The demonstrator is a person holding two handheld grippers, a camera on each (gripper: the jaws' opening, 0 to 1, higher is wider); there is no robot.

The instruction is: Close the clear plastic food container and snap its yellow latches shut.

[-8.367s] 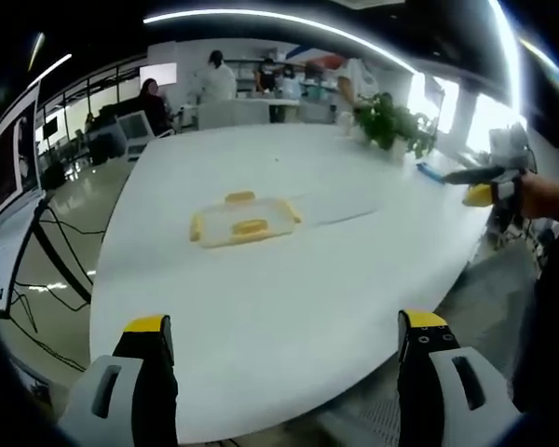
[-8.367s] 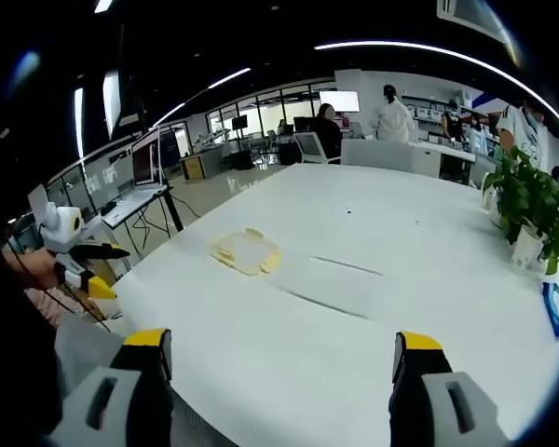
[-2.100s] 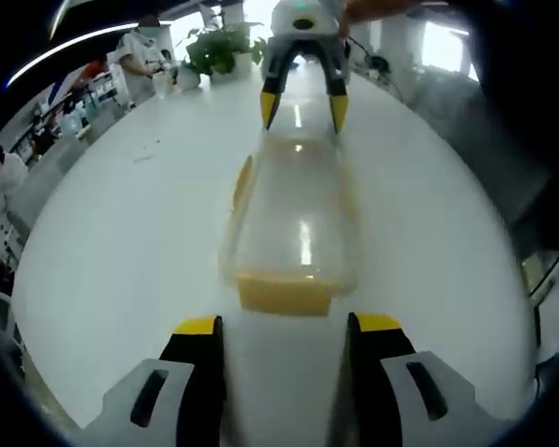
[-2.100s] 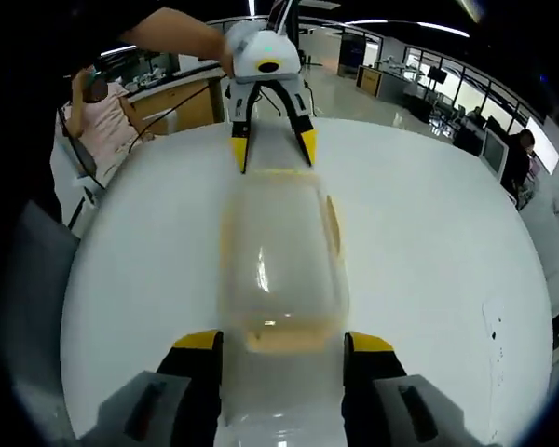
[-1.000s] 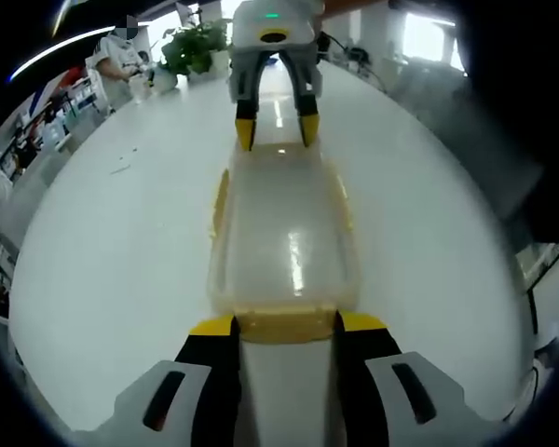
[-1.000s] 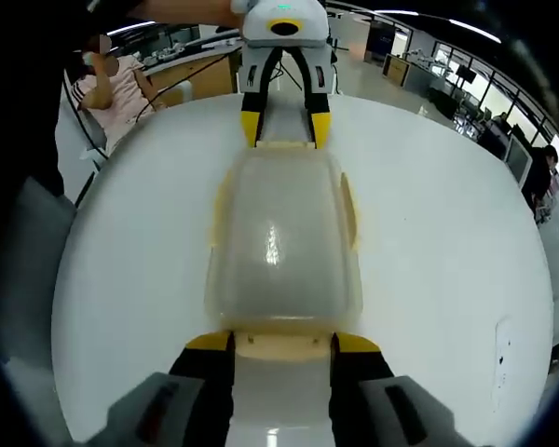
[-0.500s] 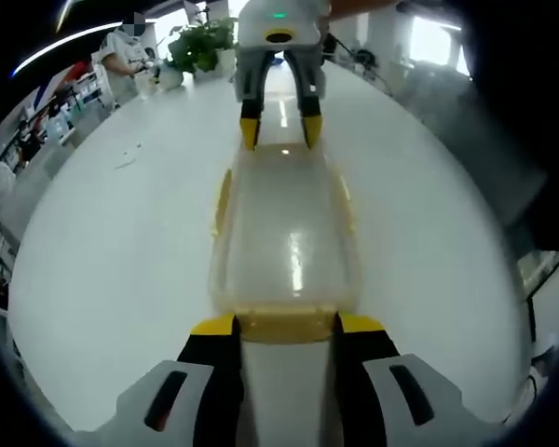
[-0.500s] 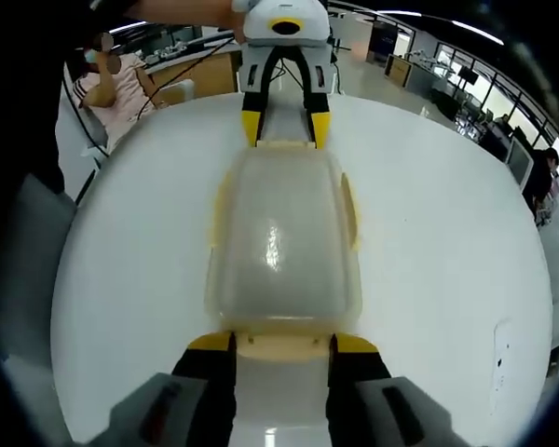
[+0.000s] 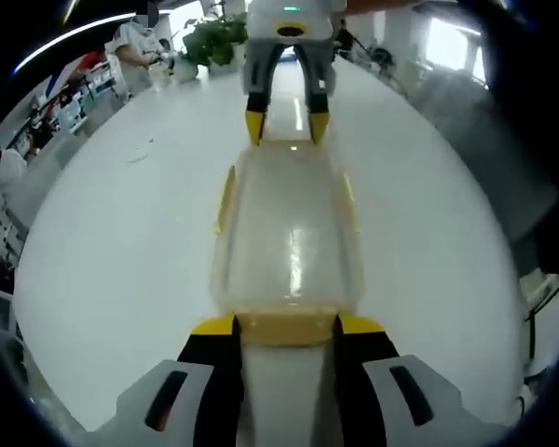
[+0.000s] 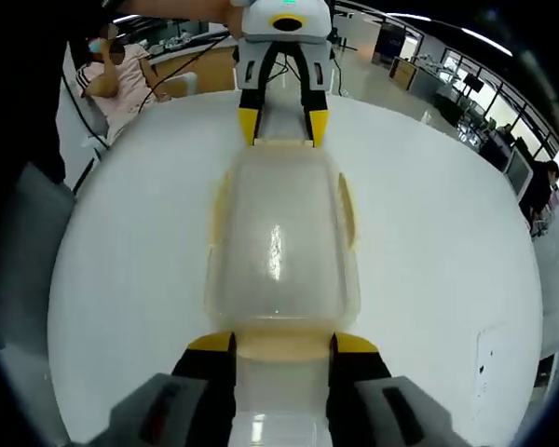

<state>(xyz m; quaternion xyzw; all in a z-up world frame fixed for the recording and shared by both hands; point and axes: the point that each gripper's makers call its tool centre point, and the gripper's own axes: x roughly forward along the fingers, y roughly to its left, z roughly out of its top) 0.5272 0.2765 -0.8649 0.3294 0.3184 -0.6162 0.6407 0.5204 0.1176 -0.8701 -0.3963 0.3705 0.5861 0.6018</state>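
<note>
The clear container lies lengthwise between the grippers, left gripper and right gripper each with jaws apart, bracketing an end latch

Open white tabletop along both long sides of clear plastic container; ends blocked by yellow-tipped left gripper and right gripper.

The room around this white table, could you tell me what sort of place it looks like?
Probably an open-plan office or lab: a big white table, glass-walled bays with monitors behind it, people seated at desks, and a potted plant.
</note>
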